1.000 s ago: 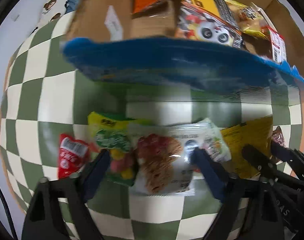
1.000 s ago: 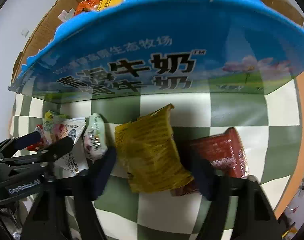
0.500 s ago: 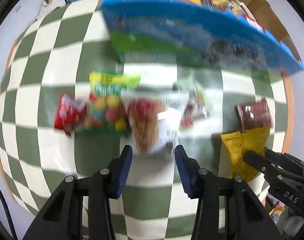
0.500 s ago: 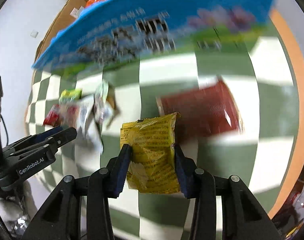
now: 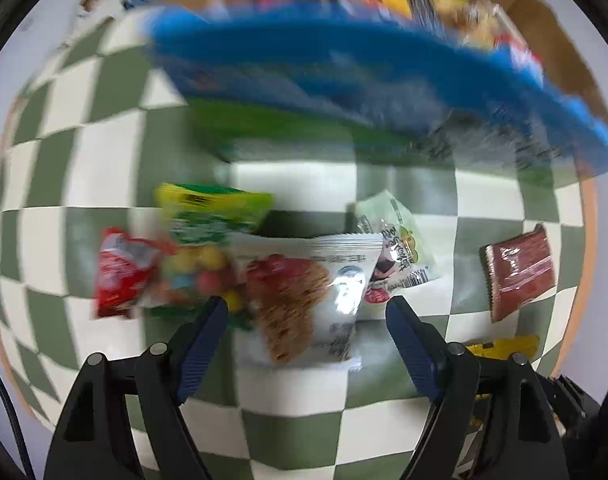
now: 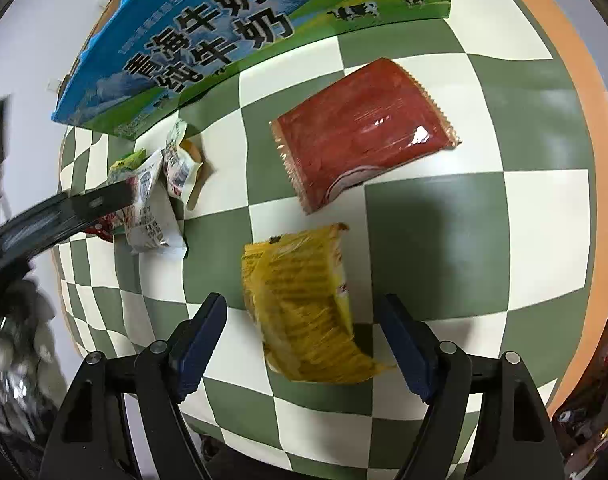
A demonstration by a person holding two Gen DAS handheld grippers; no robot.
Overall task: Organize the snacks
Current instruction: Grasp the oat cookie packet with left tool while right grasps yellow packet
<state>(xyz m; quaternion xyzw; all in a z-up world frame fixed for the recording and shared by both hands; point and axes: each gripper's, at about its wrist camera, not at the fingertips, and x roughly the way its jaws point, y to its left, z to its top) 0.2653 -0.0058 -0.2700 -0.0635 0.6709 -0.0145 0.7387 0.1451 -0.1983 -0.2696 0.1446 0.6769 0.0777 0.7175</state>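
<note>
On the checked cloth: a green-and-white checked cloth [image 6: 435, 216] fills both wrist views, with snack packets scattered across it.
Left gripper: the left gripper [image 5: 305, 318] sits at the bottom centre of its own view, pointing down at the cloth — its jaws are opening and the blue pads press on nothing.
Between the left jaws: the lower end of a white cookie packet [image 5: 304, 300] lies in the gap, clear of both pads.
Left cluster: a red packet [image 5: 122, 270] at centre left, a yellow-green candy bag [image 5: 208, 236] just beside it and partly under the white packet, and a pale green packet [image 5: 395, 248] touching the white packet's upper right corner.
Right gripper: the right gripper [image 6: 302, 326] is at the bottom centre of its view, jaws opening, pads off the wrapper.
Yellow packet: the yellow packet [image 6: 304, 308] lies on the cloth between the right jaws, tilted, with a gap on each side.
Dark red packet: the dark red packet [image 6: 359, 132] lies flat in the upper middle of the right view, apart from the yellow one — in the left view it shows at centre right.
Box: a blue milk carton box [image 6: 208, 40] with large printed characters runs across the upper left of the right view; the left view shows more snacks inside it, blurred.
</note>
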